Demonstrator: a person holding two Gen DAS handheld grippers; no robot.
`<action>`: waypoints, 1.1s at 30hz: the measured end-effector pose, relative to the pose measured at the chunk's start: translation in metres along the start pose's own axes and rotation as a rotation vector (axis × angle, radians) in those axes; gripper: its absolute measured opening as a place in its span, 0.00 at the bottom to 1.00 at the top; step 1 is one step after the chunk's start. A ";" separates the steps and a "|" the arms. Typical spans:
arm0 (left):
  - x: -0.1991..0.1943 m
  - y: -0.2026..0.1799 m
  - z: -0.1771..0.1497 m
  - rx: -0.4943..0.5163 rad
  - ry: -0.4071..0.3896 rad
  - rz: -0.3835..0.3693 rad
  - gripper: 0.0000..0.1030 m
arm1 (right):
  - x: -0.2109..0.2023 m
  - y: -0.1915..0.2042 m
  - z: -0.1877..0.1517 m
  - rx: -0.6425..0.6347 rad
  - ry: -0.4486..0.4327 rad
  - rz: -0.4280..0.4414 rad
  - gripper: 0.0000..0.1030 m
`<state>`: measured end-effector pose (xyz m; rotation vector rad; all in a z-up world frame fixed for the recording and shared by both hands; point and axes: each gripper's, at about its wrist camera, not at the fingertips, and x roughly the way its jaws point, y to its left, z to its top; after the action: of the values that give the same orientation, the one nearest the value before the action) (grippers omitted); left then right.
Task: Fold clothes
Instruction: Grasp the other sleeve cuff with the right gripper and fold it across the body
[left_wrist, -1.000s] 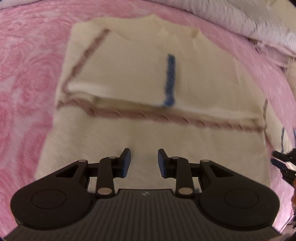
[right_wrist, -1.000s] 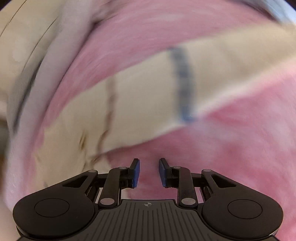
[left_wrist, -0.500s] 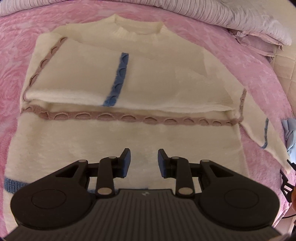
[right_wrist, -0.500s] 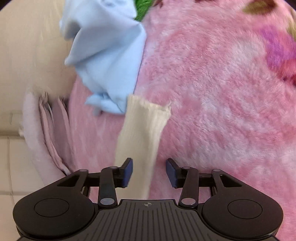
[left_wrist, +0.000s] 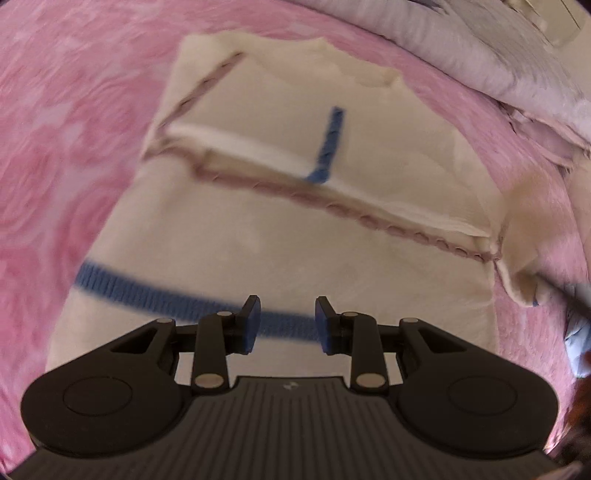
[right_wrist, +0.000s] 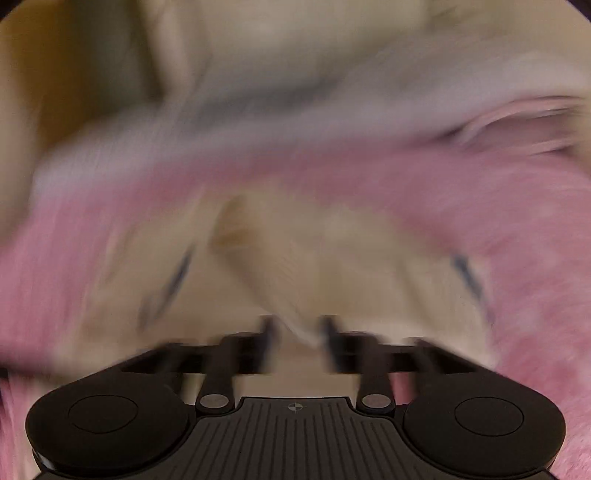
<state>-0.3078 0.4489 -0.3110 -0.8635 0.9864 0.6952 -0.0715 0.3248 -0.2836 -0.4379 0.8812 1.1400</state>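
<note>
A cream knitted sweater (left_wrist: 280, 229) with brown and blue stripes lies flat on a pink blanket (left_wrist: 62, 155), one sleeve folded across its chest. My left gripper (left_wrist: 284, 323) is open and empty just above the sweater's lower blue stripe (left_wrist: 155, 291). In the blurred right wrist view, my right gripper (right_wrist: 297, 332) has the cream sleeve (right_wrist: 295, 266) between its fingers. The blur hides whether the fingers press on it. The same sleeve (left_wrist: 524, 236) shows raised at the sweater's right side in the left wrist view.
Grey-white bedding (left_wrist: 480, 55) is bunched along the far edge of the bed. A light blue cloth (left_wrist: 576, 332) lies at the right edge. The pink blanket (right_wrist: 498, 206) surrounds the sweater on all sides.
My right gripper has swung from the sleeve cuff by the blue cloth towards the sweater, with the sleeve between its fingers. My left gripper has drawn back towards the hem.
</note>
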 end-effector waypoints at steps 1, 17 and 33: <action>-0.001 0.003 -0.003 -0.016 0.004 -0.010 0.25 | 0.009 0.010 -0.010 -0.041 0.063 0.015 0.60; 0.091 -0.029 0.007 -0.398 0.085 -0.360 0.31 | -0.001 -0.126 -0.057 0.610 0.241 -0.096 0.60; -0.021 -0.057 0.110 0.192 -0.388 -0.371 0.04 | -0.016 -0.144 -0.057 0.635 0.229 -0.128 0.60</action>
<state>-0.2239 0.5135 -0.2429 -0.6844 0.5154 0.4187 0.0367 0.2200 -0.3232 -0.0948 1.3337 0.6471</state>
